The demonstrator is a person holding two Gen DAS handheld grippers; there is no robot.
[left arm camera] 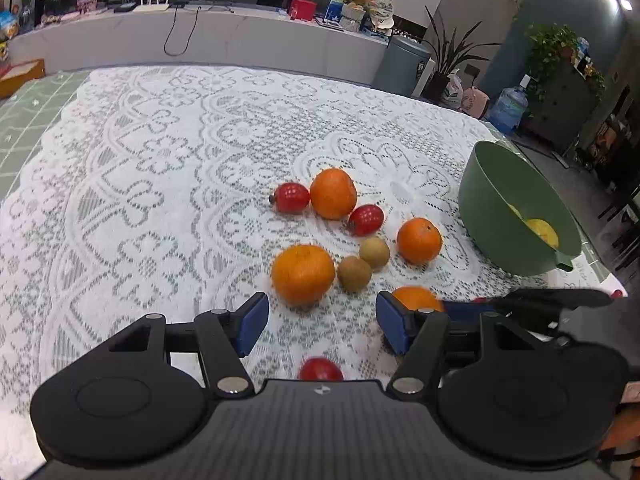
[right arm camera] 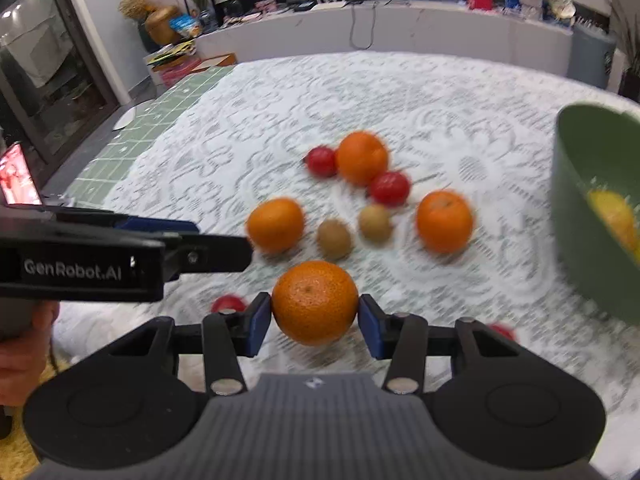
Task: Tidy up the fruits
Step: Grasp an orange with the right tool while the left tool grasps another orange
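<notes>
We hold the right gripper (right arm camera: 315,322) clamped on an orange (right arm camera: 315,302), its blue pads (right arm camera: 261,322) pressed against the fruit's two sides just above the white lace tablecloth (right arm camera: 400,92), near the table's near edge. We hold the left gripper (left arm camera: 322,324) with its jaws apart and nothing between them; a red fruit (left arm camera: 321,369) lies on the cloth just below its open jaws, half hidden by the gripper body. In the right wrist view the left gripper comes in from the left edge as a black bar, with part of a hand (right arm camera: 24,336) under it.

The other fruits sit loose towards the middle of the cloth. Farthest off, an orange (left arm camera: 333,193) touches a red fruit (left arm camera: 292,197) on its left and another red fruit (left arm camera: 365,220) on its lower right. Nearer us lie two small brown fruits (left arm camera: 363,263) side by side, with an orange (left arm camera: 303,274) to their left and another (left arm camera: 419,240) to their right.

The green bowl (left arm camera: 486,216) stands at the right edge of the table, apart from the loose fruits, with something yellow (left arm camera: 542,232) inside. The right wrist view is blurred, so we cannot tell what the yellow thing is.
</notes>
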